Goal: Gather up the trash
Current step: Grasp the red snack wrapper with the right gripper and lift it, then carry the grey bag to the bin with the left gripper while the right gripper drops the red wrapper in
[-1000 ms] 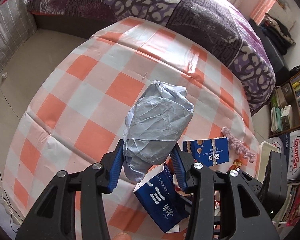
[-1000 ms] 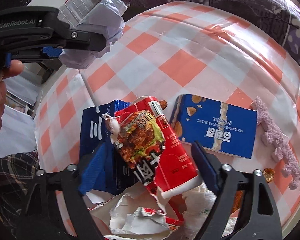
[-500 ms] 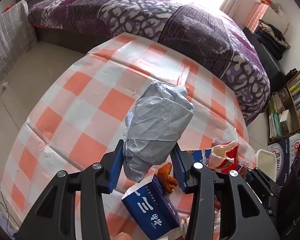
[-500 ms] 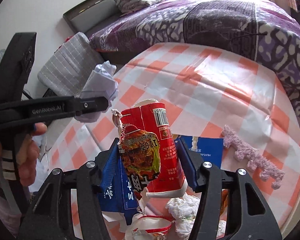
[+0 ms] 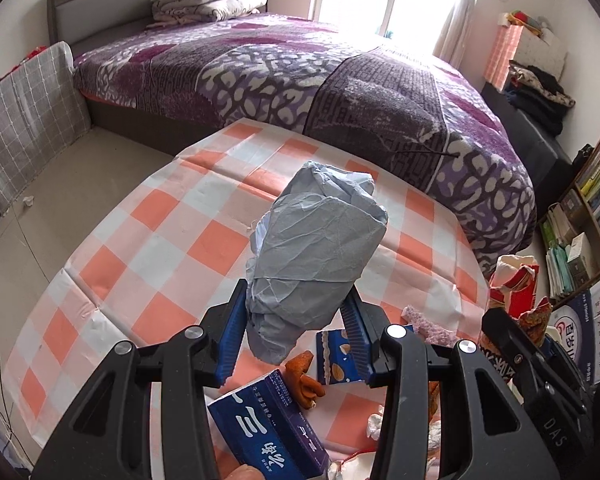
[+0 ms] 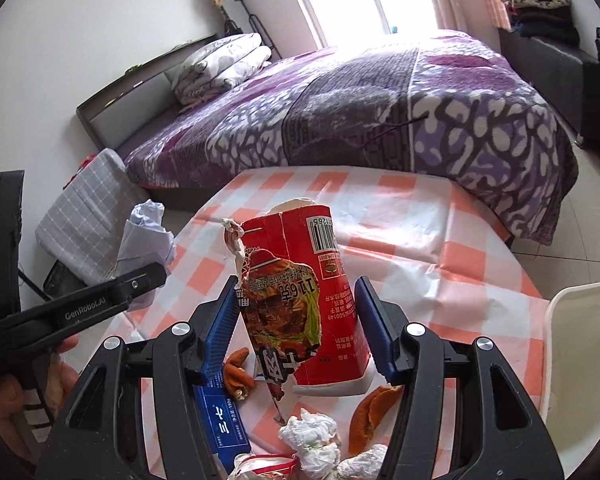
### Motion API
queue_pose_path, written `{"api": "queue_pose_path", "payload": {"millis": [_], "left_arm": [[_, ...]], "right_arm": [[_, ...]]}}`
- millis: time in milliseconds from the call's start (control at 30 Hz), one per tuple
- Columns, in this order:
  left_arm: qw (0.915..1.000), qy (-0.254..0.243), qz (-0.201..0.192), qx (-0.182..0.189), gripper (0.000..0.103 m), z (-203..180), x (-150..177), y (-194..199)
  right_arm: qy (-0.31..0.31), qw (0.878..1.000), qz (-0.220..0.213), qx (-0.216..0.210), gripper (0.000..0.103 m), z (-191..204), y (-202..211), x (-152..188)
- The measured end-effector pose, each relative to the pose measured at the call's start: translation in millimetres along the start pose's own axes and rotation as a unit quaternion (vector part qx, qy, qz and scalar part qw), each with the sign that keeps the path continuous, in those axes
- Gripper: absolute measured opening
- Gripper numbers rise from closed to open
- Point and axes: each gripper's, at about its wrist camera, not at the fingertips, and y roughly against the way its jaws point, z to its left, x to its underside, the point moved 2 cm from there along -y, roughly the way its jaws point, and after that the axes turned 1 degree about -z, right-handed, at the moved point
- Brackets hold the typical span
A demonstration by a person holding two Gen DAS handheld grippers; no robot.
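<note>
My left gripper [image 5: 296, 336] is shut on a crumpled grey-blue paper wad [image 5: 320, 248], held above the table's orange-and-white checked cloth [image 5: 160, 240]. My right gripper [image 6: 296, 320] is shut on a torn red noodle carton [image 6: 300, 292], lifted upright off the table; both blue pads press its sides. The right wrist view shows the paper wad [image 6: 144, 232] at the left, in the other tool. Trash lies below on the cloth: a dark blue box [image 5: 268, 428], a blue biscuit pack [image 5: 336, 356], orange peel [image 6: 368, 412] and white tissue balls [image 6: 308, 432].
A white plastic bin [image 6: 580, 340] stands at the table's right edge. A pink foam strip [image 5: 424, 324] lies on the cloth. Behind the table is a bed with a purple blanket [image 5: 340, 80]. A bookshelf [image 5: 596, 200] lines the right wall.
Both grippers have risen and tilted upward, bringing the bed and window into view. The right jaws closed on the red carton and lifted it off the trash pile.
</note>
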Motion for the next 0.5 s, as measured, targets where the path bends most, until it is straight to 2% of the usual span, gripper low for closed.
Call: {"api": "queue_pose_path", "payload": {"millis": [133,500], "left_arm": [[0.9995,-0.016,-0.024,-0.016,0.045,-18,7,8],[0.9985,-0.04,-0.038,-0.004,0.045,-62,18,20]], "right_arm": [[-0.008,0.999,-0.02,0.027,0.055,-11,11,-4],[-0.051,0.995,-0.036,0.073,0.056,-51,42,-6]]}}
